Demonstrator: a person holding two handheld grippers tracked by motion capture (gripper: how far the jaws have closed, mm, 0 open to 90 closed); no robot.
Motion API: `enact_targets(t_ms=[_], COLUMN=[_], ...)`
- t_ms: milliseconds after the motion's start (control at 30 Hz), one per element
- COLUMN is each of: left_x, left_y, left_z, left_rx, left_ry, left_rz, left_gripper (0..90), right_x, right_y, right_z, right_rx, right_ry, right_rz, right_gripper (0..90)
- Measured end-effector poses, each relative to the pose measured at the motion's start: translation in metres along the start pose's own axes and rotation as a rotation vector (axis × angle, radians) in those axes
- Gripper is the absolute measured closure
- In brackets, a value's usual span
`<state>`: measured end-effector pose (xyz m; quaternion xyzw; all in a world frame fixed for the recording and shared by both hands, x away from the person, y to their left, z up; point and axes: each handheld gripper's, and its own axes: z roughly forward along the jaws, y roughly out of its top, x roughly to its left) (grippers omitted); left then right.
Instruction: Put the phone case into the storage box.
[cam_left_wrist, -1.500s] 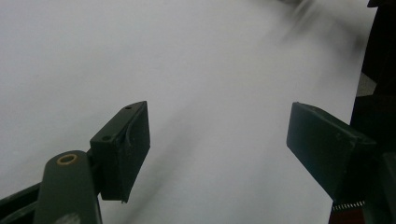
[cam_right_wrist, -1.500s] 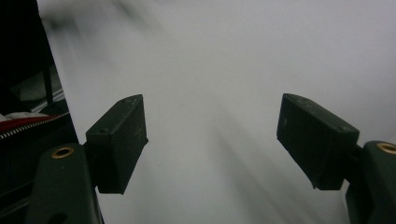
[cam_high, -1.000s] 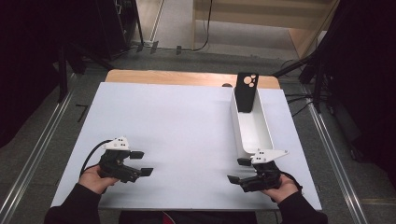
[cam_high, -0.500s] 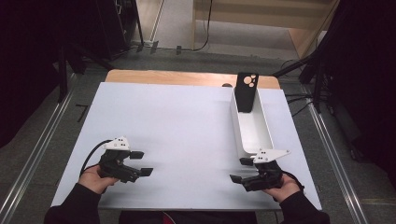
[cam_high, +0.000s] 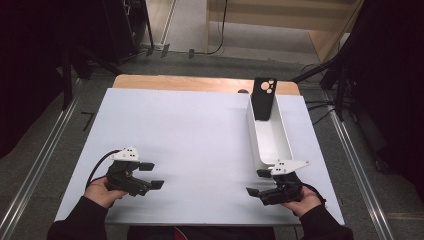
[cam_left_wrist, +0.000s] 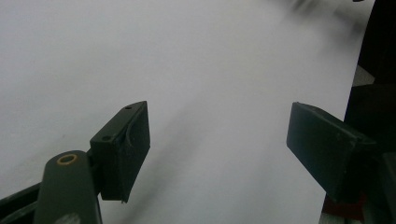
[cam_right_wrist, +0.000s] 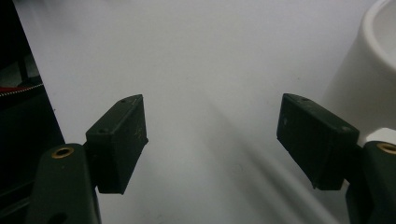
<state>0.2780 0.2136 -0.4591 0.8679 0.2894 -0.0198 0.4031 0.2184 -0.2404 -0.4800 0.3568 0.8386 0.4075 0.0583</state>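
Both hand-held grippers rest empty at the near edge; tray and phone case wait beyond.

The left hand-held gripper (cam_high: 150, 175) and right hand-held gripper (cam_high: 259, 182) sit low on the white tabletop (cam_high: 190, 135), jaws wide apart with nothing between them, seemingly parked ready. Just beyond the right one, the white tray (cam_high: 270, 137) runs lengthwise away from the person; the black phone case (cam_high: 264, 99) leans upright at its far end, camera cutouts uppermost.
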Motion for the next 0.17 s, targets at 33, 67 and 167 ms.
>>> enact_targets(t_ms=[33,67,167], left_x=[0.0,-0.0001,-0.0001], left_y=[0.0,0.0,0.0002], left_z=[0.0,0.0,0.0], left_rx=[0.0,-0.001,-0.001], left_ry=[0.0,0.0,0.0], left_rz=[0.0,0.0,0.0], left_gripper=[21.1,21.1,21.0], right_x=[0.0,-0.0005,-0.0019], right_y=[-0.0001,-0.0001,-0.0006], right_z=[0.0,-0.0001,-0.0004], right_rx=[0.001,0.002,0.011], right_ry=[-0.002,-0.005,-0.009], right_rz=[0.002,0.004,0.028], right_gripper=[22.6,22.5,21.7])
